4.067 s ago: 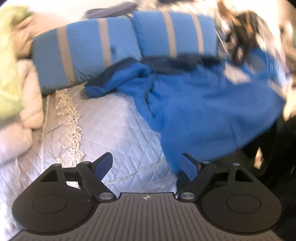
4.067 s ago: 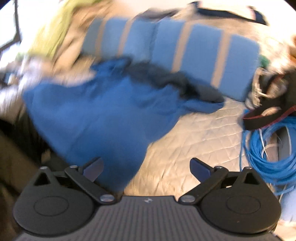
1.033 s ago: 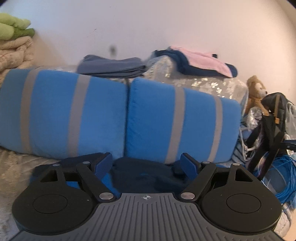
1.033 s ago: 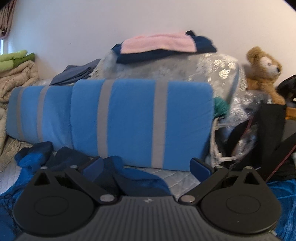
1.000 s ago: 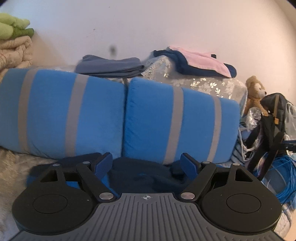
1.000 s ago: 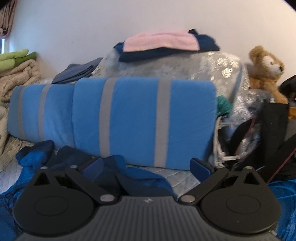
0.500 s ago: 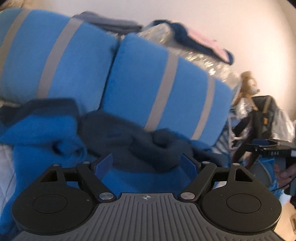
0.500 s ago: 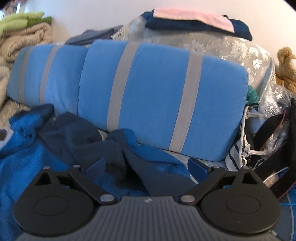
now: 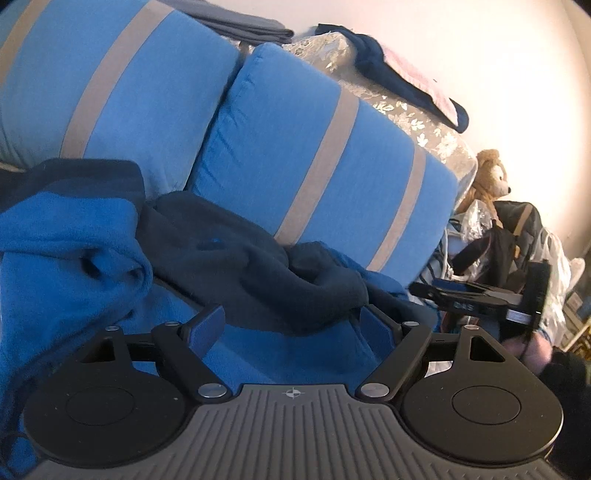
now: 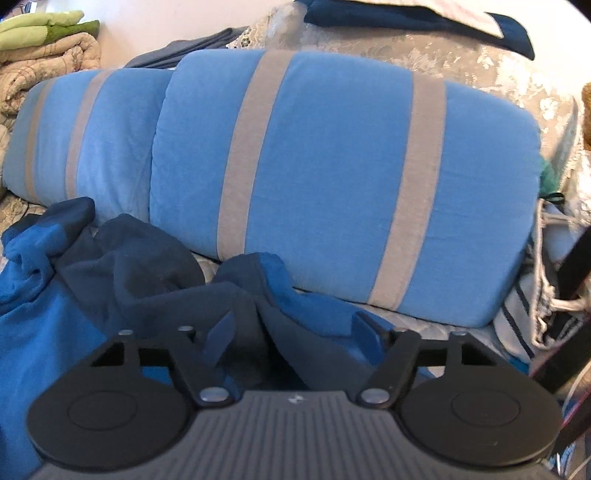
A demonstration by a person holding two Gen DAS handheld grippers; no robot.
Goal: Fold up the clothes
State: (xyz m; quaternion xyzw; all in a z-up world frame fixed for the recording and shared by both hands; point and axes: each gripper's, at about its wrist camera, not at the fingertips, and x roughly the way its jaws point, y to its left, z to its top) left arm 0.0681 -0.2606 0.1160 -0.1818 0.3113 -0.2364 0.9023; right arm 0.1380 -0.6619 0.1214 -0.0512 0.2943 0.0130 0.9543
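A bright blue fleece garment (image 9: 74, 240) with a dark navy part (image 9: 240, 266) lies crumpled on the bed against two striped pillows. My left gripper (image 9: 291, 325) hovers open just over the navy folds, with nothing pinched. In the left wrist view my right gripper (image 9: 424, 288) reaches in from the right, held by a hand (image 9: 532, 347). In the right wrist view the right gripper (image 10: 293, 332) is low over the garment (image 10: 44, 325). Its jaws are closing around a raised navy and blue fold (image 10: 280, 288). The pads do not visibly press on it.
Two blue pillows with grey stripes (image 10: 332, 166) stand close behind the garment. Folded clothes (image 10: 406, 18) lie on a silvery cover above them. Rolled blankets (image 10: 44, 55) are stacked far left. A teddy bear (image 9: 487, 173) and a dark backpack (image 9: 517, 236) crowd the right.
Both grippers have come down from facing the wall and pillows to just above the garment. The left one rolled. The right jaws have narrowed around a fold.
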